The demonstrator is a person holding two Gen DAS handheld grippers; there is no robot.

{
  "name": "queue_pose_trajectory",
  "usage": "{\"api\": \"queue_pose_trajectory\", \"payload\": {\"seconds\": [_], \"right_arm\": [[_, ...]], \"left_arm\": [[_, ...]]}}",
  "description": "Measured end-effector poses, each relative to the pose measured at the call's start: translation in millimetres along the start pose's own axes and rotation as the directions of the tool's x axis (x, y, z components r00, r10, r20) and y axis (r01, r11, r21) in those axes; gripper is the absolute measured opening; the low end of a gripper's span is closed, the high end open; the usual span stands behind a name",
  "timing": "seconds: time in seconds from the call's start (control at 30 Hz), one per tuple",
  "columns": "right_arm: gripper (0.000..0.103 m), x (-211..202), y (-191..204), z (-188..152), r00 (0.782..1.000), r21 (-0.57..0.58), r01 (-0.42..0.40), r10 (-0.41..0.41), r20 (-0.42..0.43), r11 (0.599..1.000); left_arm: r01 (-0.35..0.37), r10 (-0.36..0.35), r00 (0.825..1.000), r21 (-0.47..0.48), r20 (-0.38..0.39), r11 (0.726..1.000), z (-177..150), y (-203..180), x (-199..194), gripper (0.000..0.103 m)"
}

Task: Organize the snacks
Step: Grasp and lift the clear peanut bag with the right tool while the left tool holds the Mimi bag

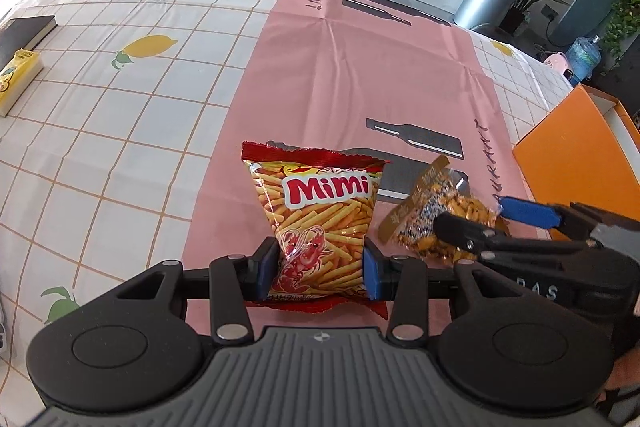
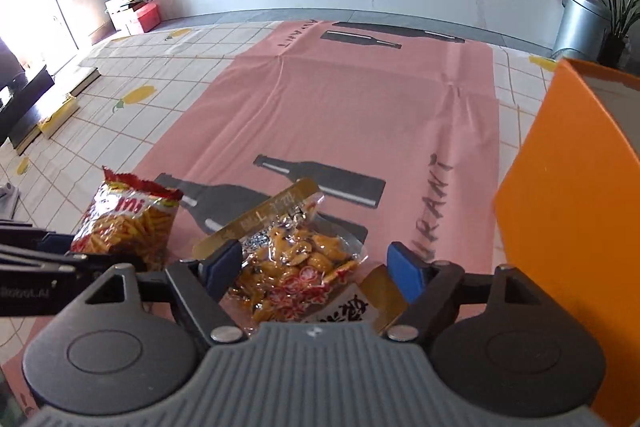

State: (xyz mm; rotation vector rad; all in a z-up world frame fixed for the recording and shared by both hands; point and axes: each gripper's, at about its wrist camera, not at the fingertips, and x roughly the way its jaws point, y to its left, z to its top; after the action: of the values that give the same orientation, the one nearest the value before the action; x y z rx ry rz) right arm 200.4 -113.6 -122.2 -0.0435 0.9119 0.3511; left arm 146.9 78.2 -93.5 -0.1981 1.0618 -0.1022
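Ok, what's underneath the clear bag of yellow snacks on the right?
The clear snack bag lies on the pink mat, partly covering a printed dark bottle shape. Whatever print sits directly beneath the bag is hidden by it.

Mimi bag [image 1: 320,223] red/yellow w/ shrimp print, clear-gold snack pack [image 2: 296,263], pink mat [image 1: 360,75] w/ grey bottles, lemon-grid cloth [image 1: 132,87], orange box [image 2: 568,195].

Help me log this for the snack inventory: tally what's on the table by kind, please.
Snack bags: 2 (Mimi bag, clear bag of yellow snacks)
Orange boxes: 1
Yellow packs: 1
Black books: 1
Total: 5
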Motion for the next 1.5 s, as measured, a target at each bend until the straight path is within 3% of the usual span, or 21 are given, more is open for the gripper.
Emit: {"api": "queue_pose_trajectory", "payload": {"seconds": [0.1,0.27,0.4,0.47,0.5,0.6,0.77,0.87,1.03,1.13,1.2,1.23,1.5], "right_arm": [[0.072,-15,10,-15,0.999,0.056,0.037,-0.036,-0.007,0.998],[0.054,-39,28,-42,0.996,0.163,0.092,-0.091,-0.016,0.982],[0.050,-51,43,-53,0.998,0.115,0.066,-0.064,-0.014,0.991],[0.073,-56,49,-54,0.997,0.037,0.071,-0.072,0.029,0.997],[0.077,-57,50,-54,0.994,0.008,0.093,-0.093,0.049,0.996],[0.083,-50,47,-48,0.996,0.002,0.084,-0.084,0.026,0.996],[0.086,-30,35,-46,0.998,0.112,0.057,-0.057,-0.004,0.992],[0.086,-21,33,-47,1.000,0.141,0.027,-0.027,0.002,0.990],[0.089,-15,45,-55,0.997,0.089,0.051,-0.057,0.058,0.995],[0.084,-16,54,-62,0.993,0.053,0.070,-0.075,0.094,0.996],[0.074,-19,57,-65,0.991,0.045,0.056,-0.061,0.117,0.997],[0.063,-21,58,-65,0.991,0.040,0.041,-0.046,0.125,0.998],[0.058,-31,59,-68,0.991,0.052,0.007,-0.014,0.130,0.999]], "left_arm": [[0.001,-0.001,1.000,-0.001,0.000,1.000,-2,0,-1,0.049],[0.001,-0.001,1.000,0.003,0.000,1.000,-5,0,-2,0.049],[0.007,-0.007,1.000,0.008,-0.002,1.000,-10,1,-5,0.049],[0.011,-0.011,1.000,0.007,0.000,1.000,-11,2,-6,0.049],[0.012,-0.012,1.000,0.006,0.001,1.000,-11,2,-6,0.049],[0.015,-0.015,1.000,0.002,0.001,1.000,-11,3,-5,0.049],[0.028,-0.028,1.000,-0.007,0.001,1.000,-10,6,-4,0.051],[0.034,-0.034,0.999,-0.011,0.000,0.999,-11,7,-3,0.053],[0.035,-0.035,0.999,-0.016,-0.007,0.999,-12,8,0,0.053],[0.025,-0.025,1.000,-0.005,-0.008,1.000,-13,6,2,0.055],[0.021,-0.021,1.000,-0.001,-0.005,1.000,-13,6,2,0.055],[0.020,-0.020,1.000,-0.003,-0.005,1.000,-13,6,2,0.056],[0.017,-0.017,1.000,-0.002,-0.004,1.000,-14,7,1,0.056]]}}
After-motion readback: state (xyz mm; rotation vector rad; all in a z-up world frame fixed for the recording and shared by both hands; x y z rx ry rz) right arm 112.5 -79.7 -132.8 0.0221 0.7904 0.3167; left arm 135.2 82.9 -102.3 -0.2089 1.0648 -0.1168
